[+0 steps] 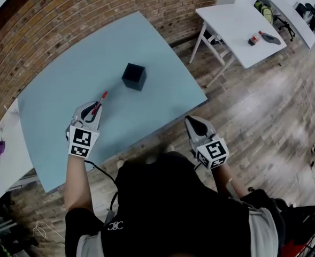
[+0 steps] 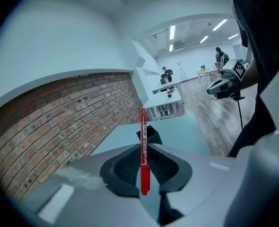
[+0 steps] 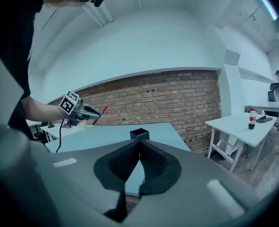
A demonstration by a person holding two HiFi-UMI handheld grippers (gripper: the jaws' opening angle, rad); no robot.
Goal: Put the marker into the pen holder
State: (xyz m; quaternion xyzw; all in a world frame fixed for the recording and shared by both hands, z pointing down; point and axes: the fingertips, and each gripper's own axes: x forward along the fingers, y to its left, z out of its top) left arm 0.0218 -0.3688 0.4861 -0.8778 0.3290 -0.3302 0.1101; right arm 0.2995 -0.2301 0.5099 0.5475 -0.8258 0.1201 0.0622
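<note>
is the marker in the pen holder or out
Out: the marker is clamped in the left gripper, apart from the pen holder.

Brick wall [image 1: 66,20], wood floor [image 1: 264,116], white table [image 1: 237,20]

Pale blue table [image 1: 66,90] fills the centre-left of the head view, running on a diagonal from lower left to upper middle. One thing stands on it: a black square pen holder [image 1: 133,76], upright, mouth open to the top, sitting in the upper middle part of the tabletop and well apart from every edge. Over in the upper right, a white table [image 1: 237,23] stands on the wooden floor [image 1: 264,111]. It carries a bottle [image 1: 254,38] near its lower edge. A dark flat item [image 1: 271,38] lies just beside the bottle, possibly a pouch, too small to tell.
</note>
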